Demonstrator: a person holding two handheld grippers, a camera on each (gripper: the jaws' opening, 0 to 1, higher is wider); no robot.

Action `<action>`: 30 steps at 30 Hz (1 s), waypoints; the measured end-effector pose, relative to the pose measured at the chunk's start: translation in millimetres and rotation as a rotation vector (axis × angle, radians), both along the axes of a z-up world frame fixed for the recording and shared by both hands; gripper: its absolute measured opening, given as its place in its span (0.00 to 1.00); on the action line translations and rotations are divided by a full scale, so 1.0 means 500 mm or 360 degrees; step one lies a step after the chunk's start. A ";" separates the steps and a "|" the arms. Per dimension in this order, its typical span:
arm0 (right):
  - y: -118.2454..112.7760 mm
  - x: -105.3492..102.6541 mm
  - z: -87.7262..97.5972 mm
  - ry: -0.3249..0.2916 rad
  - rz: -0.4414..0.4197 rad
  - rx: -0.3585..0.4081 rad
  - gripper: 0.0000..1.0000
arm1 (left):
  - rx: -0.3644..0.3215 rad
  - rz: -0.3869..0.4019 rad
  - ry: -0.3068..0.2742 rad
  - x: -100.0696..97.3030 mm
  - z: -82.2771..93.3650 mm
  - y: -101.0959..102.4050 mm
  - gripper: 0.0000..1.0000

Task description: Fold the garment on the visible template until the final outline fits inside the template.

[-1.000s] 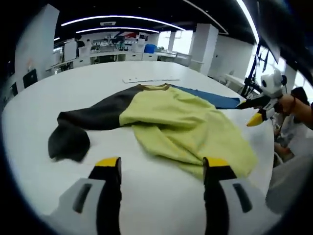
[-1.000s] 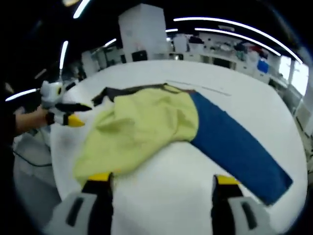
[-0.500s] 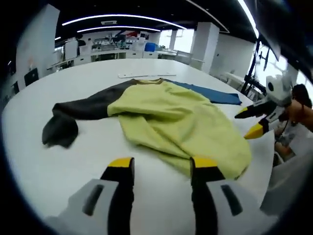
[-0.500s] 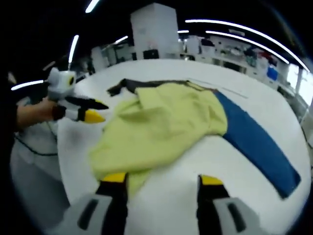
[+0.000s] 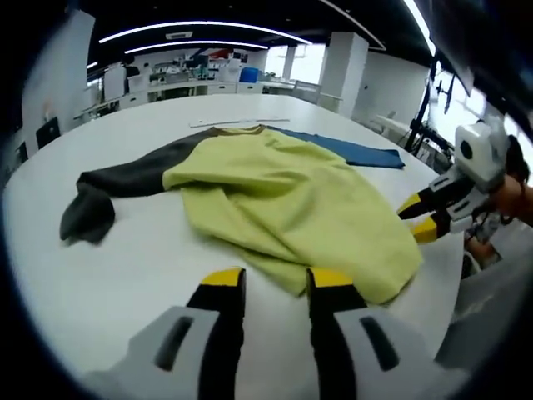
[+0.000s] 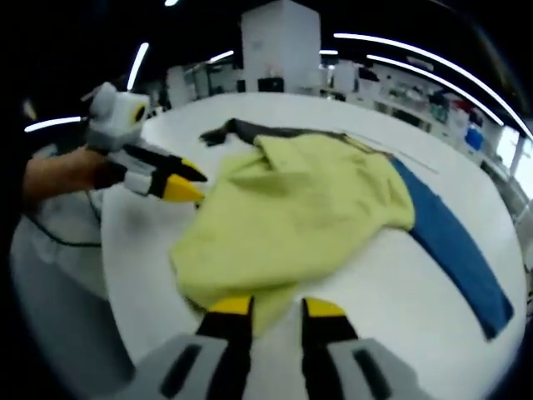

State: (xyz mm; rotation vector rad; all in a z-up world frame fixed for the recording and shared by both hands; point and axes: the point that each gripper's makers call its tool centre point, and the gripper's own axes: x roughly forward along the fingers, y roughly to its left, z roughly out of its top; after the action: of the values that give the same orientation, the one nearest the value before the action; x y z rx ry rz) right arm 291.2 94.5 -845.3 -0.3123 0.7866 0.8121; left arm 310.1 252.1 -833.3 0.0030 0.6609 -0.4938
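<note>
A shirt (image 5: 291, 200) with a yellow-green body, a dark sleeve (image 5: 108, 187) and a blue sleeve (image 5: 350, 150) lies spread and rumpled on the white worktop (image 5: 108, 275). The left gripper (image 5: 275, 282) hovers at the shirt's near hem with its jaws a narrow gap apart (nothing between them). The right gripper (image 6: 275, 308) sits at the hem too, jaws almost closed, holding nothing.
</note>
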 end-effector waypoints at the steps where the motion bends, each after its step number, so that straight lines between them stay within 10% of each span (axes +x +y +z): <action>1: 0.001 0.000 0.000 0.0006 -0.0015 0.0010 0.15 | 0.0006 -0.0007 0.0008 -0.003 -0.003 -0.004 0.24; 30: 0.000 0.007 0.014 0.0146 -0.0173 0.0099 0.00 | -0.0039 0.0063 0.0047 -0.005 0.017 0.009 0.00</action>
State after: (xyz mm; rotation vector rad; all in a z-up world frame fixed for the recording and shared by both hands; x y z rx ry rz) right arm 294.6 94.5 -838.5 -0.1763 0.8551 0.7511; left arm 307.6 256.7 -824.9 -0.0405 0.6823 -0.4649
